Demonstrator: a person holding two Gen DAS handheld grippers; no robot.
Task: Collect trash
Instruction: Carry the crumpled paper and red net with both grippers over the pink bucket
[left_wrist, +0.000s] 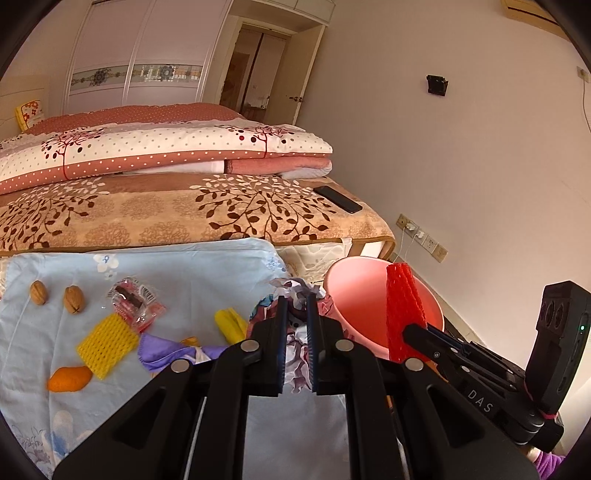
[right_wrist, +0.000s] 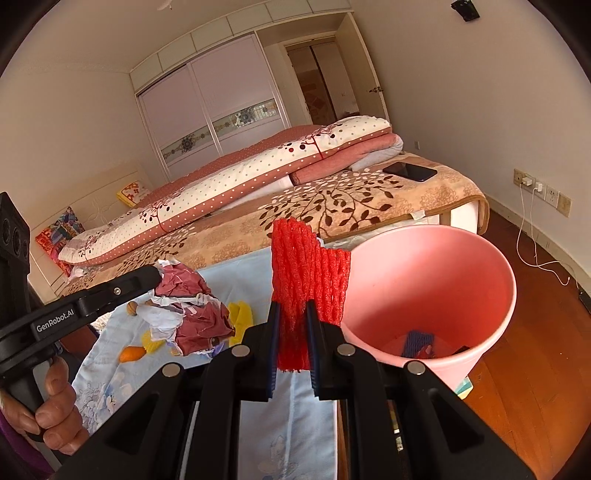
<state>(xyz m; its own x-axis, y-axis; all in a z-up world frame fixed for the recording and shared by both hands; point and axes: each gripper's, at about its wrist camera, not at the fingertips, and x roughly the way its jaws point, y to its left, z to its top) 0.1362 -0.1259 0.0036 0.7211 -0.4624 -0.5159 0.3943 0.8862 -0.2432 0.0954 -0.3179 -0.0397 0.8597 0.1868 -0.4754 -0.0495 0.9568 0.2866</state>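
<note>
Both grippers are matte black plastic: the left gripper (left_wrist: 297, 295) has blue pads, silver round pivots, white "GenRobot.AI" lettering; the right gripper (right_wrist: 291, 304) reads "DAS". A purple sleeve (left_wrist: 550, 461) shows.

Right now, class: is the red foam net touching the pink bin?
Cannot tell. Held in the right gripper, the red foam net overlaps the pink bin rim in both views; neither shows contact or gap.

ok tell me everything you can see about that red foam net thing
The red foam net is a soft mesh sleeve of ribbed foam strands, the sort that wraps fruit. It stands roughly upright, flattened, its lower part pinched between the right gripper pads, its top edge uneven. It sits just beside the rim of the pink bucket, above the pale blue cloth. Nothing else touches it.
</note>
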